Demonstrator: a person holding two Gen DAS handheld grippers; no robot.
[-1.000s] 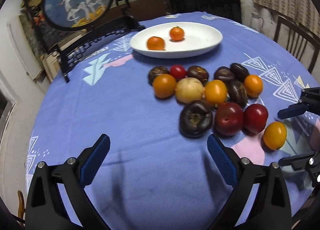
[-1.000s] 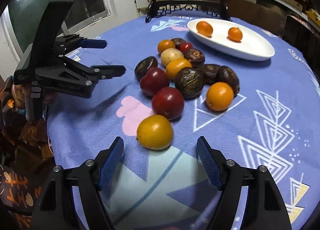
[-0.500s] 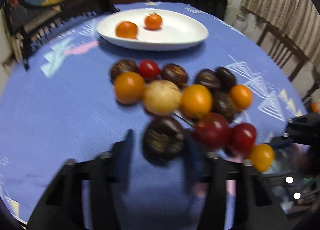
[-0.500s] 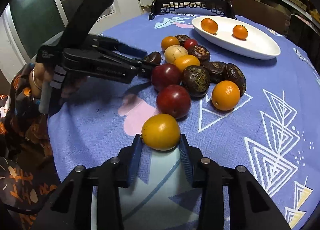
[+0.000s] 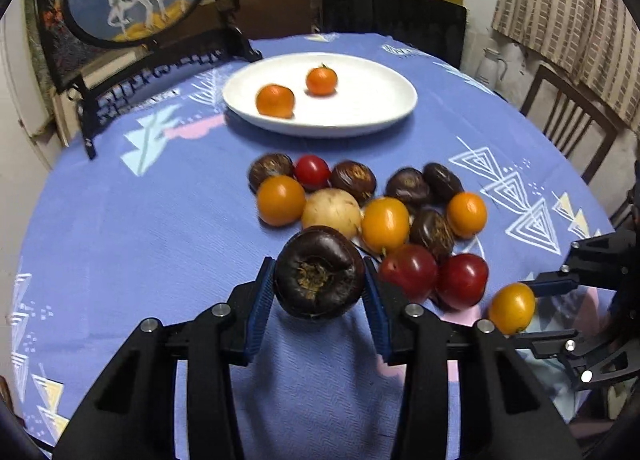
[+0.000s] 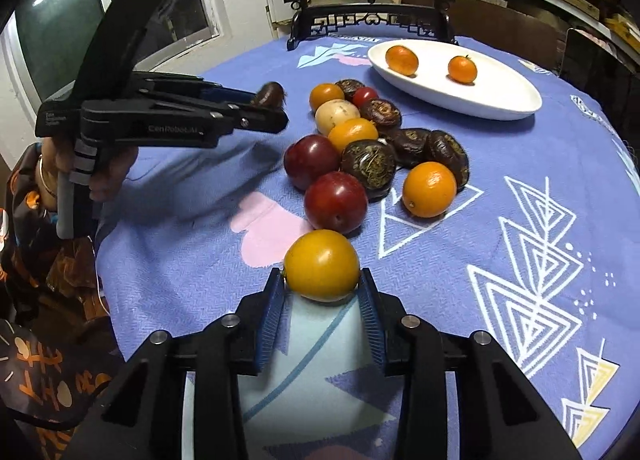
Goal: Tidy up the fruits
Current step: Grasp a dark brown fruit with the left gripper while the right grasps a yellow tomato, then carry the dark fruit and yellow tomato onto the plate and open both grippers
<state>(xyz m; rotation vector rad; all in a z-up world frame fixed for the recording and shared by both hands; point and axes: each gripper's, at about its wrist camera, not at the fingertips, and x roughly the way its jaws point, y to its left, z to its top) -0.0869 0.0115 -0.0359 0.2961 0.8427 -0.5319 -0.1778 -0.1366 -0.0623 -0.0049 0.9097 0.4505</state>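
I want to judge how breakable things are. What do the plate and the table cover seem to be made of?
Plate: probably glazed ceramic, possibly melamine; plain white, smooth, with a soft sheen.
Table cover: woven cloth, matte; a fine herringbone-like texture shows, under a printed pattern of triangles.

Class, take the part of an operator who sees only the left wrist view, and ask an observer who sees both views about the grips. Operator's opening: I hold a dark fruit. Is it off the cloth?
Observer: Yes. In the right wrist view the dark fruit sits in the left gripper, raised above the tablecloth.
Operator: Does the right gripper grip the yellow fruit on both sides?
Observer: Yes. The right gripper has a pad on each side of the yellow fruit.
Operator: Anything behind me?
Observer: A window on the left.
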